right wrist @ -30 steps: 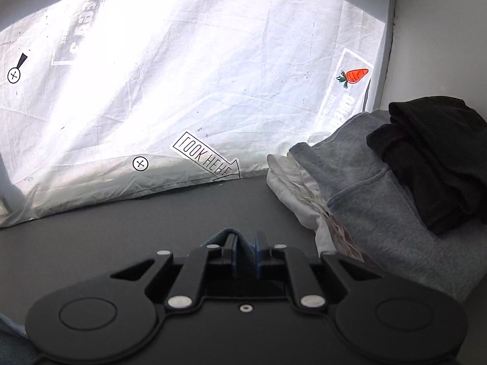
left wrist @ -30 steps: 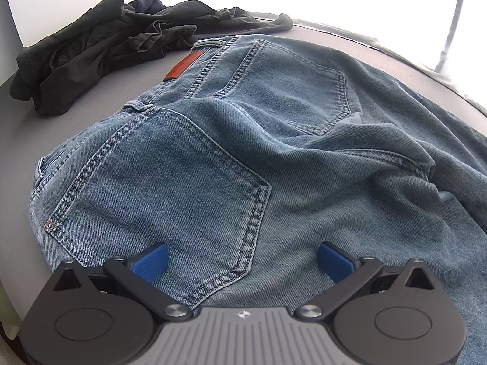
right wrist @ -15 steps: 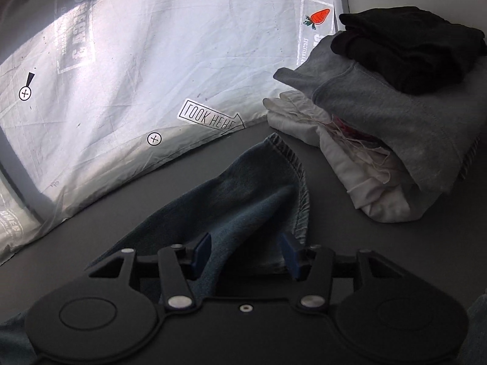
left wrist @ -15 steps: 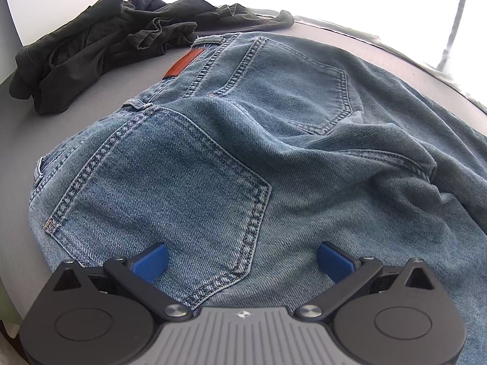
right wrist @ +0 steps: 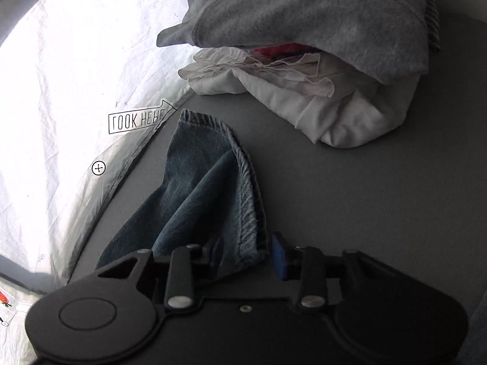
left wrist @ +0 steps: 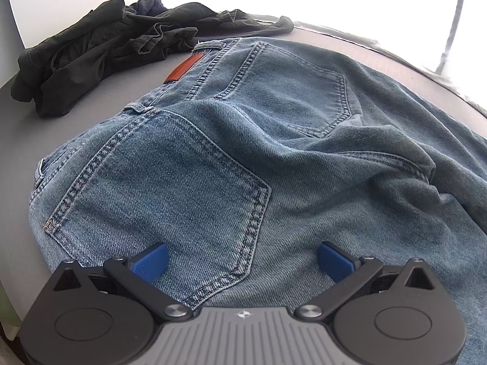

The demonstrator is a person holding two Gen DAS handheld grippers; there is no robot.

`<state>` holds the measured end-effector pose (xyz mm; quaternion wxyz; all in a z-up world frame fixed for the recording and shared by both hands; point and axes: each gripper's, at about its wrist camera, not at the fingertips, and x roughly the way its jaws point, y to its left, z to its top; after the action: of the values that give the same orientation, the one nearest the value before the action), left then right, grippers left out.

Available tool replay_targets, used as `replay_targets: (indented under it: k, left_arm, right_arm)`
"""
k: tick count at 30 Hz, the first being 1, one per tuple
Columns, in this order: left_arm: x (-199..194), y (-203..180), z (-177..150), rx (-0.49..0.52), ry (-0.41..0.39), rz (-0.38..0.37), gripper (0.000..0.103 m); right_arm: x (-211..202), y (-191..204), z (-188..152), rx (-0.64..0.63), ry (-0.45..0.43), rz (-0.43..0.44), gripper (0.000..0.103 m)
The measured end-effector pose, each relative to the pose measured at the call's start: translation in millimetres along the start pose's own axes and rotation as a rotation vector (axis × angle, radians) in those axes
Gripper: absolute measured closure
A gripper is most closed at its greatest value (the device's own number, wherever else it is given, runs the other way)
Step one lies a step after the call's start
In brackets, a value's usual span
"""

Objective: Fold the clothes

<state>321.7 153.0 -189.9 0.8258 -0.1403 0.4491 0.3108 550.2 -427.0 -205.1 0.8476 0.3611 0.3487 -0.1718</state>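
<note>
Blue jeans lie back side up on the grey table, both back pockets and a brown leather patch showing. My left gripper is open and hovers low over the seat of the jeans, a blue pad on each side of the lower pocket. In the right wrist view a jeans leg end with its hem lies on the table. My right gripper is open, with the hem lying loose between its pads.
A crumpled black garment lies at the far left of the table. A stack of folded clothes, grey sweatshirt over white garments, sits beyond the leg end. A white sheet printed "LOOK HERE" borders the table edge.
My right gripper has opened and let go of the jeans leg hem, which now lies on the table; its view has swung toward the folded stack. The left gripper has barely moved.
</note>
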Motion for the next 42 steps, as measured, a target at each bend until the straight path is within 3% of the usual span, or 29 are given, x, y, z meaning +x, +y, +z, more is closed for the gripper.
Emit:
replay_targets:
  k: [1, 4, 12, 14, 17, 19, 20, 25, 27, 30, 31, 32, 33, 42]
  left_arm:
    - [0, 0, 0, 0.000, 0.000, 0.000, 0.000]
    - [0, 0, 0, 0.000, 0.001, 0.000, 0.000]
    - [0, 1, 0, -0.003, -0.006, 0.001, 0.000]
    - [0, 0, -1, -0.003, -0.008, 0.002, 0.000]
    - [-1, 0, -2, -0.004, -0.012, 0.002, 0.000]
    - [-1, 0, -2, -0.005, -0.014, 0.003, 0.000]
    - [-1, 0, -2, -0.005, -0.015, 0.003, 0.000]
    - [-1, 0, -2, -0.003, -0.014, 0.002, 0.000]
    - [-1, 0, -2, -0.002, -0.014, 0.001, 0.000]
    - [-1, 0, -3, -0.002, -0.017, 0.001, 0.000]
    - [-1, 0, -3, -0.003, -0.018, 0.001, 0.000]
    - [-1, 0, -4, -0.003, -0.020, 0.002, 0.000]
    - [-1, 0, -4, -0.003, -0.022, 0.002, 0.000]
    - [-1, -2, -9, -0.009, -0.044, 0.006, 0.000]
  right_arm:
    - [0, 2, 1, -0.037, -0.010, -0.006, 0.088]
    - [-2, 10, 5, -0.149, -0.042, -0.026, 0.090]
    - [-65, 21, 52, -0.433, -0.397, -0.265, 0.100]
    - [-73, 14, 54, -0.449, -0.400, -0.260, 0.099]
    - [-76, 4, 47, -0.390, -0.348, -0.224, 0.088]
    - [-74, -3, 37, -0.345, -0.303, -0.204, 0.057]
    - [-69, -7, 28, -0.326, -0.262, -0.211, 0.053]
    - [-44, -26, -6, -0.224, -0.073, -0.236, 0.045]
    - [-42, -31, -9, -0.209, -0.076, -0.246, 0.043]
    - [-43, -38, -8, -0.216, -0.084, -0.273, 0.051]
    - [-43, -40, -8, -0.218, -0.087, -0.282, 0.076]
    - [-44, -42, -8, -0.220, -0.090, -0.291, 0.095]
    - [-44, -44, -8, -0.223, -0.092, -0.300, 0.101]
    - [-55, -65, -6, -0.226, -0.108, -0.359, 0.102]
